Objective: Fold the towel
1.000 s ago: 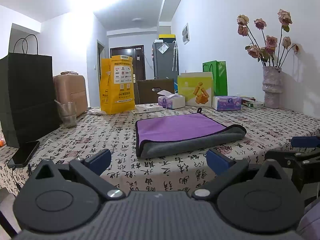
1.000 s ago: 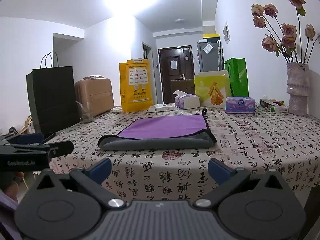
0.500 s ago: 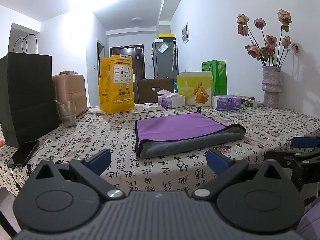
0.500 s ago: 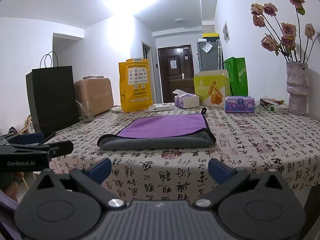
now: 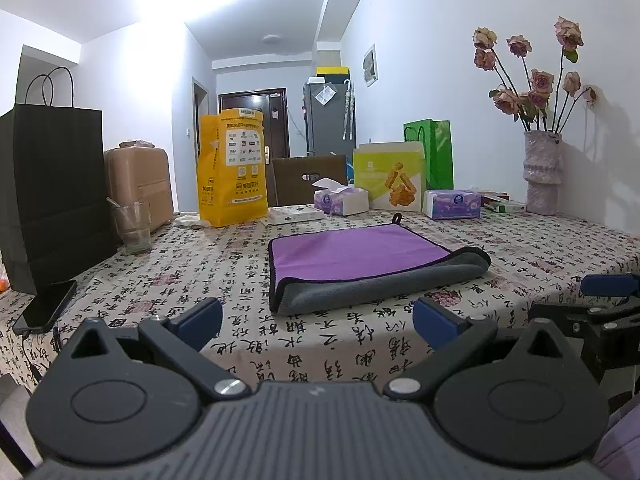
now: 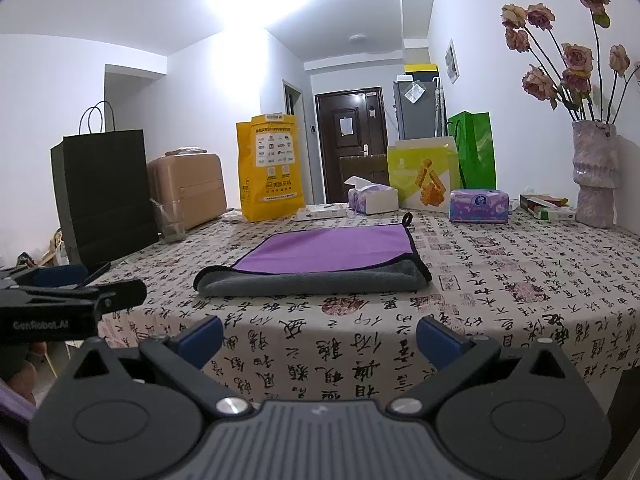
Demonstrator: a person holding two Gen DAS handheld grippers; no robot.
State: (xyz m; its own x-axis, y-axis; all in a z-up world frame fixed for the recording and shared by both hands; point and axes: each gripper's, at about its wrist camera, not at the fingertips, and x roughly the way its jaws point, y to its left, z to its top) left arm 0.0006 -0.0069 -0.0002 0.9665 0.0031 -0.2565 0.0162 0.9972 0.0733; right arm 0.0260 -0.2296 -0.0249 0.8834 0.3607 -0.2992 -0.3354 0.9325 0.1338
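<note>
While both grippers hang just off the table's near edge, the left gripper (image 5: 316, 318) and the right gripper (image 6: 319, 336) hold their fingers spread wide with nothing between them, likely because one fold looks done. Beyond them the towel (image 5: 360, 258) lies doubled near the table's (image 6: 520, 280) middle, well apart from both, long axis parallel to the near edge, rounded fold nearest, hanging loop (image 6: 407, 218) pointing toward the far edge.
</note>
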